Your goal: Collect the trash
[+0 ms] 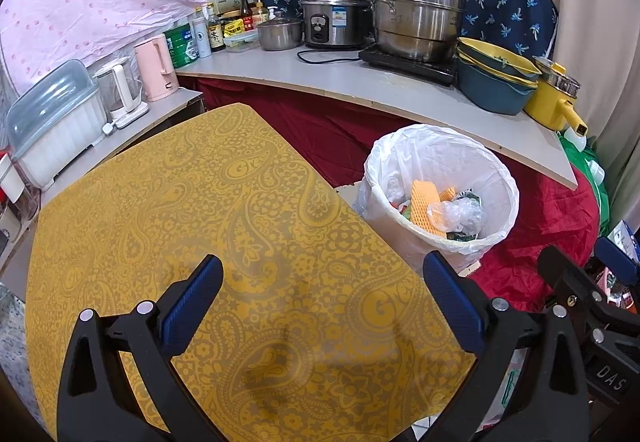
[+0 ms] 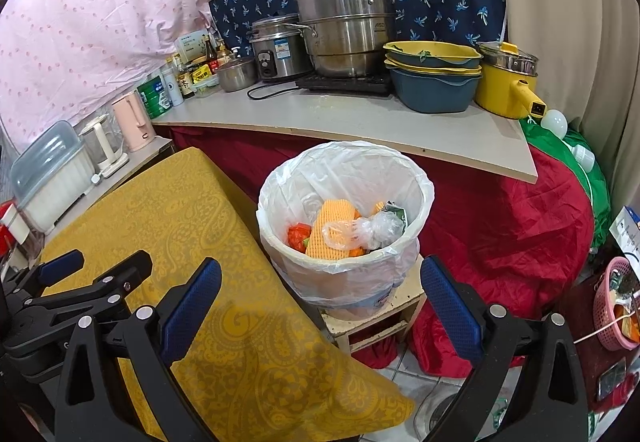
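A bin lined with a white bag (image 1: 400,178) (image 2: 344,170) stands on a small stool (image 2: 404,306) to the right of the yellow paisley-clothed table (image 1: 208,210) (image 2: 224,322). It holds orange foam netting (image 2: 332,230), a crumpled clear plastic bag (image 2: 376,228), a red-orange wrapper (image 2: 299,236) and a dark green wrapper. My left gripper (image 1: 322,300) is open and empty above the table's near part. My right gripper (image 2: 320,302) is open and empty, just in front of the bin. Each gripper shows in the other's view.
A grey counter (image 1: 360,82) behind the bin carries steel pots (image 1: 416,10), a rice cooker, stacked bowls (image 1: 496,78), a yellow pot, bottles and kettles. Red cloth (image 2: 500,222) hangs under it. A pink basket (image 2: 612,306) stands at the far right, above tiled floor.
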